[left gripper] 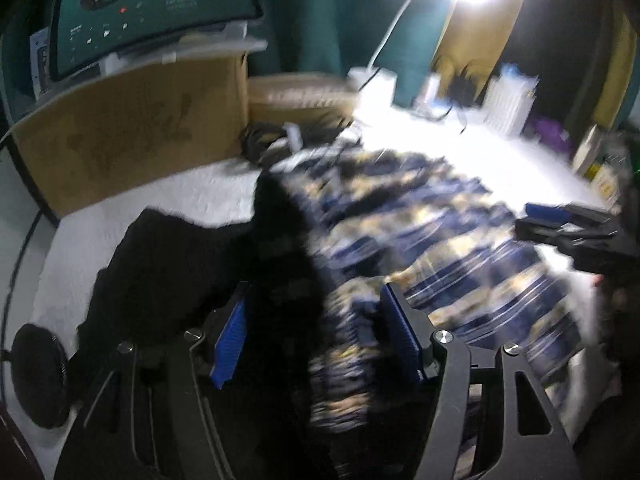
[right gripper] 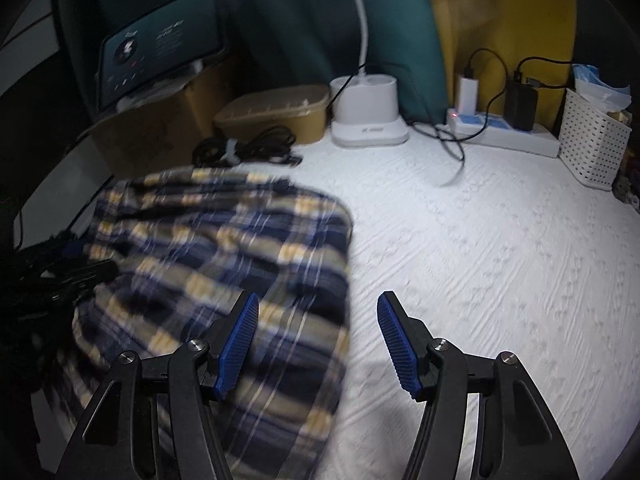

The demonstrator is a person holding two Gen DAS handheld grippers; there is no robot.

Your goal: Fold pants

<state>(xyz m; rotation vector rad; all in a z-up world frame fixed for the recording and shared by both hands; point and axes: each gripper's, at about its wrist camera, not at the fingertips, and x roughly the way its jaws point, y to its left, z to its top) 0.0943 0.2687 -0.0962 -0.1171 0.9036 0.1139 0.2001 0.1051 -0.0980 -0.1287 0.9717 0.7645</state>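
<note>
- White textured bedspread (right gripper: 480, 248) underneath everything, teal and yellow curtains behind.
- Plaid pants (right gripper: 224, 256) bunched on the left half of the right wrist view; spread across the middle of the left wrist view, blurred.
- Right gripper (right gripper: 318, 340) at bottom centre, jaws spread, nothing pinched; left pad over the pants' edge, right pad over bare bedspread.
- Left gripper (left gripper: 314, 340) at bottom centre, jaws spread, plaid cloth between the pads; contact unclear through blur.
- Dark garment (left gripper: 192, 264) lower left, beside the pants.
- Cardboard box (left gripper: 128, 128), monitor (left gripper: 152, 12) upper left.
- Lamp base (right gripper: 368, 108), power strip (right gripper: 504, 132), white basket (right gripper: 592, 140) along the top.
</note>
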